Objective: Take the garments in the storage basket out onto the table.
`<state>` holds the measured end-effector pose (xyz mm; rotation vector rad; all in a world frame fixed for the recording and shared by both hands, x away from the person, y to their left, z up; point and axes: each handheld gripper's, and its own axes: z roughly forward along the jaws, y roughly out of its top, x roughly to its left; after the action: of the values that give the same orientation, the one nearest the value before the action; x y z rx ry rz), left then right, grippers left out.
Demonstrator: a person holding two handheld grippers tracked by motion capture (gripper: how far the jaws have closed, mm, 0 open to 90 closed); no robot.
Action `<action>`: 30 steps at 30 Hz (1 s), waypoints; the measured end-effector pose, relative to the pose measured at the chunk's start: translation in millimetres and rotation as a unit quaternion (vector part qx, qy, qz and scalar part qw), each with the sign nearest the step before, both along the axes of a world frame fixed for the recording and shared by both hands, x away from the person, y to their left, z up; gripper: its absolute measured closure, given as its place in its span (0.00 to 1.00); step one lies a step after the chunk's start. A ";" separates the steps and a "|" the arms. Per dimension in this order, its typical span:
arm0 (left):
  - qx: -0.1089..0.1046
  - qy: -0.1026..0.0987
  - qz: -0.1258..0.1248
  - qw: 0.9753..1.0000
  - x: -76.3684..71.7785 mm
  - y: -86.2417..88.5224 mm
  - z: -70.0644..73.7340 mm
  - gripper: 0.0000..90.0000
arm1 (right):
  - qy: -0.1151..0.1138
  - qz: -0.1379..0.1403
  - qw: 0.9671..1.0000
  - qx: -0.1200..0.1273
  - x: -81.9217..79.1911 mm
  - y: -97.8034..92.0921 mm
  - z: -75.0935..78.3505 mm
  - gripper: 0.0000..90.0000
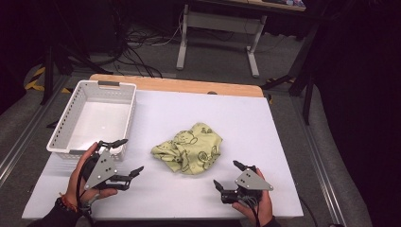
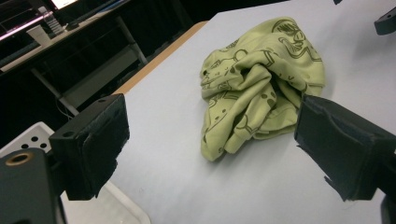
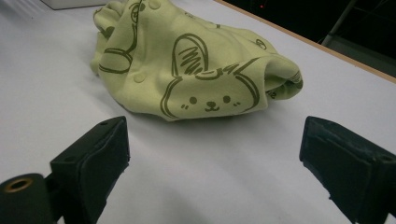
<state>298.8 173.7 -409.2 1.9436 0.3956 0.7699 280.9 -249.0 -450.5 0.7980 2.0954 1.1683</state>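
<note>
The left tool (image 1: 126, 157) and the right tool (image 1: 226, 176) hovered at the near edge of the white tabletop (image 1: 265, 142), each held in one hand, jaws spread wide apart and gripping nothing. Between and just beyond them lay one crumpled yellow-green cloth (image 1: 189, 148) printed with cartoon animals, touching neither tool. One white perforated basket (image 1: 92, 116) sat at the tabletop's far left corner, just beside the left tool.
</note>
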 end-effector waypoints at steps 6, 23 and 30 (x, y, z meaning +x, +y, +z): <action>-0.001 0.005 0.006 1.000 -3.4 8.9 -5.6 0.12 | -0.001 0.000 1.000 0.000 0.3 0.1 0.1 0.10; -0.013 0.024 0.036 0.999 -19.2 29.1 -27.3 0.11 | -0.003 0.009 1.000 -0.003 2.6 4.2 -0.3 0.10; -0.015 0.054 0.034 0.998 -18.4 30.1 -40.4 0.11 | 0.000 0.012 1.000 -0.003 4.7 6.9 -0.9 0.10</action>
<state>280.3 203.8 -449.6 1.9579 0.5390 0.7006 285.6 -242.1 -451.4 0.7727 2.1133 1.1748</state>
